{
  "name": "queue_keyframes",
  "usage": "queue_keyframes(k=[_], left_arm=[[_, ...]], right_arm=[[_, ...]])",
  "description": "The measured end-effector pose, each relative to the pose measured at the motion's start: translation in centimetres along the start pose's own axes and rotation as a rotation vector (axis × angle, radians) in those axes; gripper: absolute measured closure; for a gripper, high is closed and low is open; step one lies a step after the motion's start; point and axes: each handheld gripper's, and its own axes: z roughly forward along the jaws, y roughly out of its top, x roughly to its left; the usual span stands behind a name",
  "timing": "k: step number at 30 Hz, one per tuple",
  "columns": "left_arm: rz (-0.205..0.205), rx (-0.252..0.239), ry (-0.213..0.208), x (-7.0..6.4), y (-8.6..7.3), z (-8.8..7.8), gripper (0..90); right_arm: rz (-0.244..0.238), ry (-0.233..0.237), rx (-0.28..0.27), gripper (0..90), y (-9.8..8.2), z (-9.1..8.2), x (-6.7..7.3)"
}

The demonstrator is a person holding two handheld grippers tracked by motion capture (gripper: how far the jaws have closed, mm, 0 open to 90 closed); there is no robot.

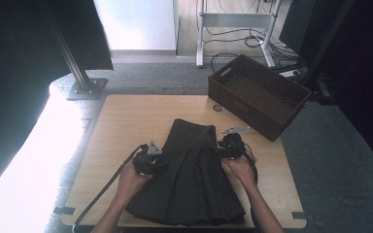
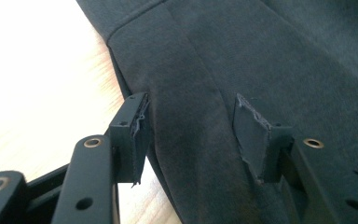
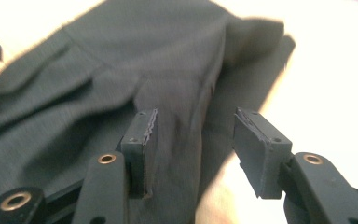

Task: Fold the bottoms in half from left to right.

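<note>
desk (image 1: 126, 126): light wood top with rounded corners, sitting on grey carpet
skirt (image 1: 189, 174): dark pleated thing, lies flat mid-desk, waistband pointing away from the person, hem at the near edge
basket (image 1: 255, 94): dark brown, at the far right corner of the desk
left gripper (image 1: 156, 162): at the skirt's left edge, jaws parted over the fabric, not pinching anything
right gripper (image 1: 225, 144): at the skirt's right edge, jaws also apart, nothing held
room: metal desk frame and loose cables on the floor behind; bright glare on the left
</note>
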Motion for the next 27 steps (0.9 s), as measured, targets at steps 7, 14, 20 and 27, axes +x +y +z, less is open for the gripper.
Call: queue_keyframes(k=[7, 14, 20, 27], left_arm=[[0.018, 0.036, -0.009, -0.7, -0.4, 1.6, 45.8], [-0.016, 0.04, -0.025, -1.0, -1.0, 1.8, 50.8], [-0.031, 0.021, -0.067, -2.1, -2.5, 0.8, 53.3], [0.018, 0.024, -0.11, -4.0, -4.5, -1.3, 50.9]], right_arm=[[-0.018, -0.045, -0.006, 41.1, 3.3, 2.6, -0.3], [-0.031, -0.098, 0.088, 61.9, 3.5, 5.2, -0.8], [-0.007, -0.019, 0.141, 80.0, 0.1, 5.8, -0.9], [-0.027, 0.046, 0.114, 76.3, -2.5, 3.8, 0.9]])
